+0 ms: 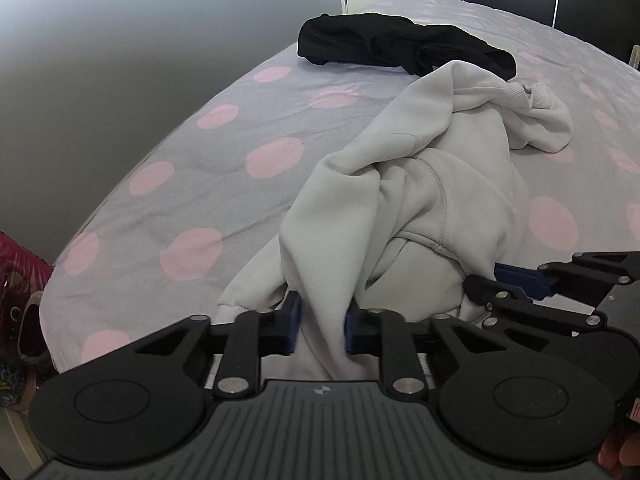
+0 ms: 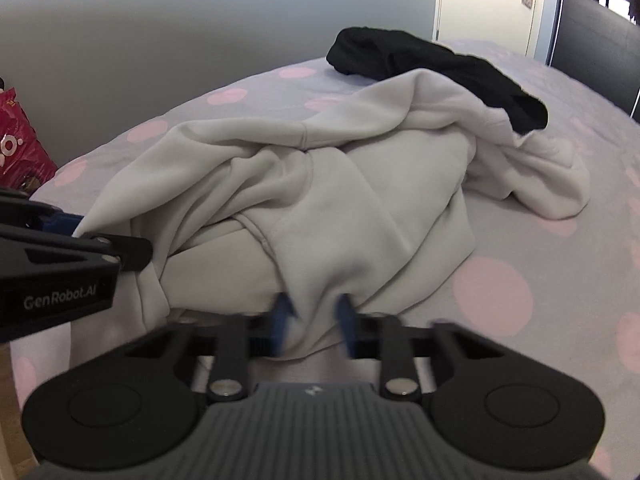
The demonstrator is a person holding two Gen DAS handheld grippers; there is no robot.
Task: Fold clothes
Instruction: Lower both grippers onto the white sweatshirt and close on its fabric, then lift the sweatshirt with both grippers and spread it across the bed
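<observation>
Left wrist view: left gripper (image 1: 320, 326), black body with blue fingers (image 1: 294, 322), pinching a bunched fold at the near edge of a pale grey sweatshirt (image 1: 420, 184); cloth fills the gap between the pads. The sweatshirt lies crumpled on a bed (image 1: 180, 200) with a lilac cover printed in pink dots, one sleeve trailing toward the far right. A black garment (image 1: 400, 44), loosely rolled, lies beyond it on the same bed, touching or just overlapped by the sweatshirt's far edge. The right gripper (image 1: 516, 280) enters from the right edge, its blue tip against the sweatshirt's near right hem. A pink bag (image 1: 20, 264) sits at the left edge beside the bed; grey wall behind. Right wrist view: right gripper (image 2: 312, 326), its blue fingers (image 2: 346, 320) slightly blurred, closed on a fold of the sweatshirt (image 2: 320, 184) at its near hem. The left gripper (image 2: 80, 232) shows at the left edge, its tip meeting the sweatshirt's left side. The black garment (image 2: 432, 68) lies behind, the bed (image 2: 520, 264) beneath, the pink bag (image 2: 20, 148) at far left.
</observation>
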